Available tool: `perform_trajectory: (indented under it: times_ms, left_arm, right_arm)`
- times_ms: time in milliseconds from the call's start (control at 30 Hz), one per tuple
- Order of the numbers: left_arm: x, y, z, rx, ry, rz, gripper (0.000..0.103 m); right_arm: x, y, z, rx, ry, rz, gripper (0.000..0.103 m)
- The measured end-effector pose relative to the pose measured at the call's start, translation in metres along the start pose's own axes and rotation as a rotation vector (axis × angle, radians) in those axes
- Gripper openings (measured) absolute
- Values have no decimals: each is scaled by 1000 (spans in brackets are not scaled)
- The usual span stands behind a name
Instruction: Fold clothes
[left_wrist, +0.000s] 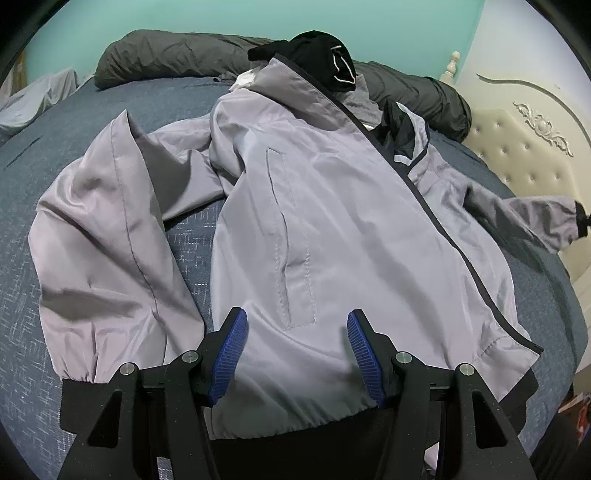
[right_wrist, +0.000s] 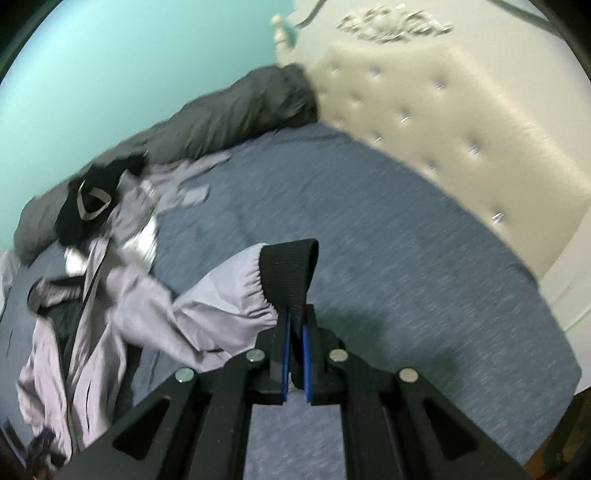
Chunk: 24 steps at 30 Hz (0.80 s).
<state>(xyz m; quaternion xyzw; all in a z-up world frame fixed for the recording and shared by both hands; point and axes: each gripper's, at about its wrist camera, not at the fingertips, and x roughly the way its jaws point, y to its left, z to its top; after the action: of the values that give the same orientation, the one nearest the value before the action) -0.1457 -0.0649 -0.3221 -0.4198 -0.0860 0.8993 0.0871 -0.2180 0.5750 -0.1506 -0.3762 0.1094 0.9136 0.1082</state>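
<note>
A light grey jacket with black trim lies spread on the blue bed. Its left sleeve bends toward me, ending in a black cuff. My left gripper hovers open just above the jacket's lower hem, nothing between its blue pads. In the right wrist view my right gripper is shut on the black cuff of the other sleeve, lifted off the bed. That raised sleeve with its held cuff also shows at the right edge of the left wrist view.
A dark grey duvet roll lies along the far side of the bed by the teal wall. A black garment sits on the jacket's hood. A cream tufted headboard stands on the right. Bare blue bedding lies under the right gripper.
</note>
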Motion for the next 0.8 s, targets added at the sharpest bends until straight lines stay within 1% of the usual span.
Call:
perform_trajectory:
  times_ms: [133, 233, 300, 400, 433, 467, 500, 533, 567, 600, 633, 700, 800]
  left_arm:
    - [2, 0, 1, 5, 5, 6, 61]
    - [4, 0, 2, 6, 9, 10, 61]
    - [4, 0, 2, 6, 11, 13, 61]
    - [7, 3, 3, -6, 17, 7, 61]
    - [7, 3, 4, -9, 18, 6, 61]
    - [7, 3, 5, -10, 16, 7, 61]
    - [6, 3, 6, -10, 14, 8, 61]
    - [6, 4, 6, -10, 13, 9, 61]
    - [6, 4, 7, -10, 13, 10, 61]
    - [5, 4, 7, -10, 14, 12, 61]
    - [5, 5, 7, -10, 15, 14, 61]
    - [3, 7, 8, -16, 20, 10, 61]
    - [-1, 10, 9, -16, 32, 7, 61]
  right_arm:
    - [-2, -21, 28, 26, -52, -60, 5]
    - [12, -33, 38, 21, -42, -128, 5]
    - [27, -43, 36, 50, -15, -178, 6]
    - [44, -59, 27, 118, 14, -232, 10]
    - [46, -58, 21, 119, 15, -243, 17]
    - [49, -56, 16, 116, 16, -252, 29]
    - [50, -53, 13, 98, 13, -255, 36]
    - [48, -47, 8, 73, -5, -266, 47]
    - [45, -39, 3, 45, -25, -279, 49]
    - [45, -35, -1, 39, -29, -257, 49]
    - [46, -30, -6, 47, -19, -198, 49]
    - [52, -10, -26, 57, 55, -47, 49]
    - [55, 30, -58, 15, 146, 109, 49]
